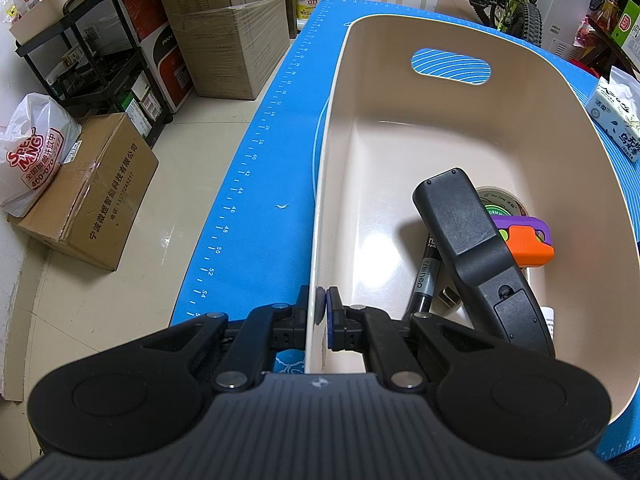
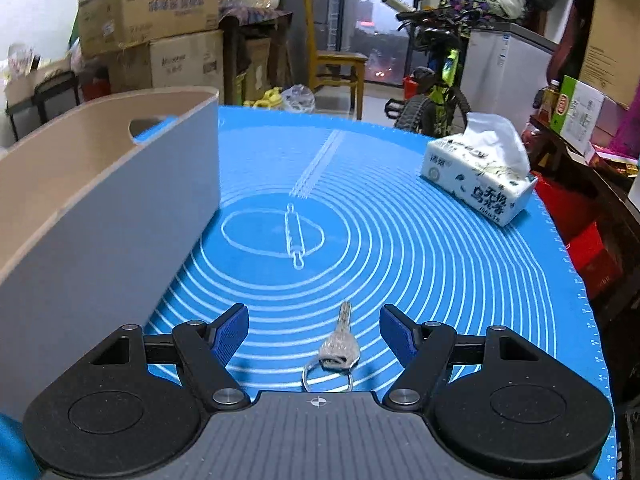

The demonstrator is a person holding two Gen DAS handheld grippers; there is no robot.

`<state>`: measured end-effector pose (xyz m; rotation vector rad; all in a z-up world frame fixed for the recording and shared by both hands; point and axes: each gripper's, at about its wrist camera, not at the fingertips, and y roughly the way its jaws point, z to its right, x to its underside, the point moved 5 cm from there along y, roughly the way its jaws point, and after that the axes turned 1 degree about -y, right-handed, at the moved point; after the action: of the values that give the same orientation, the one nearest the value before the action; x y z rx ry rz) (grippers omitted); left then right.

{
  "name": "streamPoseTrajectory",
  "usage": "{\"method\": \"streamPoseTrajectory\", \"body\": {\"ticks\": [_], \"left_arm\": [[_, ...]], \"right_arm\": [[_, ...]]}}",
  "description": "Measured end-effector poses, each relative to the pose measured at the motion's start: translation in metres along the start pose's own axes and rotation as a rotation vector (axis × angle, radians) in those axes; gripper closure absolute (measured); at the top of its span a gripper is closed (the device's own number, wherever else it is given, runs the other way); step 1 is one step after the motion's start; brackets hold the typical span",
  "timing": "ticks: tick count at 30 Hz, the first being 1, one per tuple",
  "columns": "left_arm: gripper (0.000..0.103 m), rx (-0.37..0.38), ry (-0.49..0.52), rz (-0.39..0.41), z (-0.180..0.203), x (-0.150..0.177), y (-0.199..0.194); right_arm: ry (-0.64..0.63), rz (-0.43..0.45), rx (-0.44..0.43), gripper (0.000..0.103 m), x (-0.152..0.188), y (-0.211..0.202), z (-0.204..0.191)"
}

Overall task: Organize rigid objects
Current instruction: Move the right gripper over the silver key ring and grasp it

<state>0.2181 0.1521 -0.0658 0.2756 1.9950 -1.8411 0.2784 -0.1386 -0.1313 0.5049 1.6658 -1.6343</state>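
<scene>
A beige plastic bin stands on the blue mat. My left gripper is shut on the bin's near left wall, one finger outside and one inside. In the bin lie a black remote-like device, a black marker, a tape roll, a purple and orange toy and a small metal piece. In the right wrist view my right gripper is open, low over the mat, with a silver key on a ring lying between its fingers. The bin is to its left.
A tissue pack lies at the mat's far right; it also shows in the left wrist view. The mat's left edge drops to the floor, with cardboard boxes and a black rack. A bicycle stands beyond the table.
</scene>
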Motion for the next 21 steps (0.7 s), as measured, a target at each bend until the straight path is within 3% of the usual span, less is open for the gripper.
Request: {"method": "streamPoseTrajectory", "body": {"ticks": [6,10,15,21], "left_arm": [[0.095,0.0,0.0,0.0,0.0,0.0,0.0],[0.095,-0.002,0.001,0.0,0.0,0.0,0.0],[0.094,-0.002,0.0,0.0,0.0,0.0,0.0],[0.094,-0.003,0.0,0.0,-0.003,0.0,-0.001]], "right_arm": [[0.036,-0.035,0.012,0.026,0.02,0.006,0.002],[0.057,-0.033,0.013,0.032,0.027,0.006,0.005],[-0.029,-0.009,0.065,0.044,0.024,0.002,0.002],[-0.12,0.018,0.097,0.045,0.02,-0.003,0.006]]}}
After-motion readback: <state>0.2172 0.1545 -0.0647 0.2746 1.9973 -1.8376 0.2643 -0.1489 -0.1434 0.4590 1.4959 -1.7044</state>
